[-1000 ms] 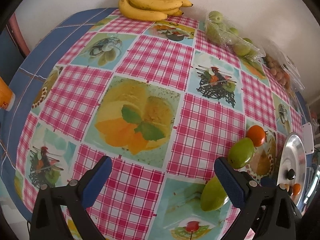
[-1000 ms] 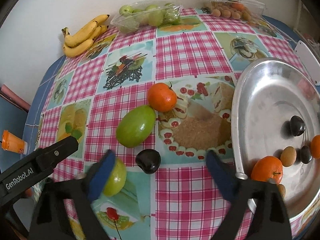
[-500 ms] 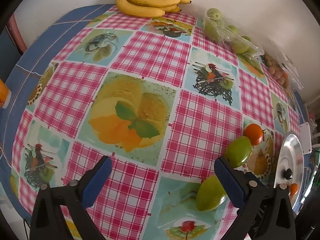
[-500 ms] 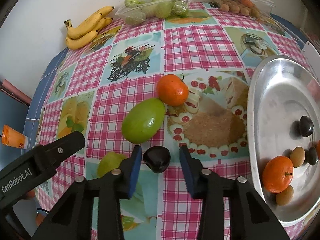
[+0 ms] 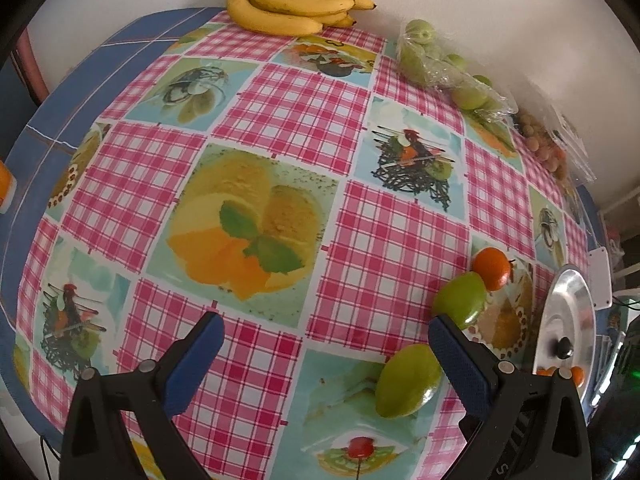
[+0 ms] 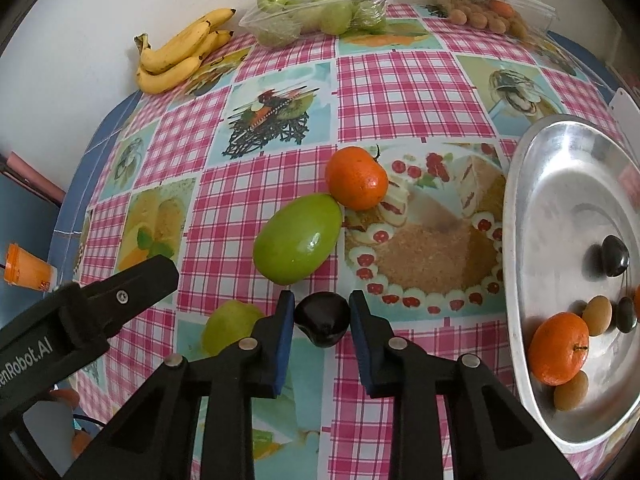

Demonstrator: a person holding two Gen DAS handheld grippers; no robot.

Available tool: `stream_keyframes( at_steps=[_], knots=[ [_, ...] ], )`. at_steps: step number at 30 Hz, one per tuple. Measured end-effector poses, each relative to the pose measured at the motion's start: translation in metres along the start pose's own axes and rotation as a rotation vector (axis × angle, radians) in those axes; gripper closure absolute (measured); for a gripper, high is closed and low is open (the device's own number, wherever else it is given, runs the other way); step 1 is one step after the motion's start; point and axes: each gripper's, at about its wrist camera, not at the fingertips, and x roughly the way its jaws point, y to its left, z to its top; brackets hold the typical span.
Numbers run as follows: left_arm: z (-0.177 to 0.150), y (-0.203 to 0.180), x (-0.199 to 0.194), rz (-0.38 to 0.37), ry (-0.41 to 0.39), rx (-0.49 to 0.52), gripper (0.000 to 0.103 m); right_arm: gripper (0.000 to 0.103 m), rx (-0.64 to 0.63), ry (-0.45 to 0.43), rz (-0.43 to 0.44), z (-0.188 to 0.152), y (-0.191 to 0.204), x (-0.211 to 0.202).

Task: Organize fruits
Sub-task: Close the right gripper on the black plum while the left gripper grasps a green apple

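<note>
Right wrist view shows the right tool (image 6: 322,314) closed around a small dark plum (image 6: 322,319), likely bound for the round metal tray (image 6: 516,216) at the counter's right edge, while the left tool (image 5: 326,354) hangs wide open, empty.

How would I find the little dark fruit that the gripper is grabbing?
Find the silver tray; left of it, on the checked cloth, is a green mango. Just below it, between the right hand-held gripper fingers, sits the dark plum: small, round, nearly black.
</note>
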Motion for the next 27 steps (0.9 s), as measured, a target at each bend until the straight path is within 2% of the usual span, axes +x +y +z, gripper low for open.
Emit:
stream_keyframes(
  at_steps=[14,23,27],
  knots=[
    [-0.009,-0.022,0.002,-0.048,0.036,0.054,0.002,0.074,0.039,0.026,-0.037,-0.01,-0.016,-0.019],
    [-0.017,-0.033,0.007,-0.059,0.069,0.079,0.007,0.074,0.025,0.023,-0.053,-0.014,-0.021,-0.03],
    [-0.019,-0.037,0.011,-0.055,0.084,0.09,0.014,0.074,0.012,0.023,-0.062,-0.017,-0.024,-0.034]
  ],
)
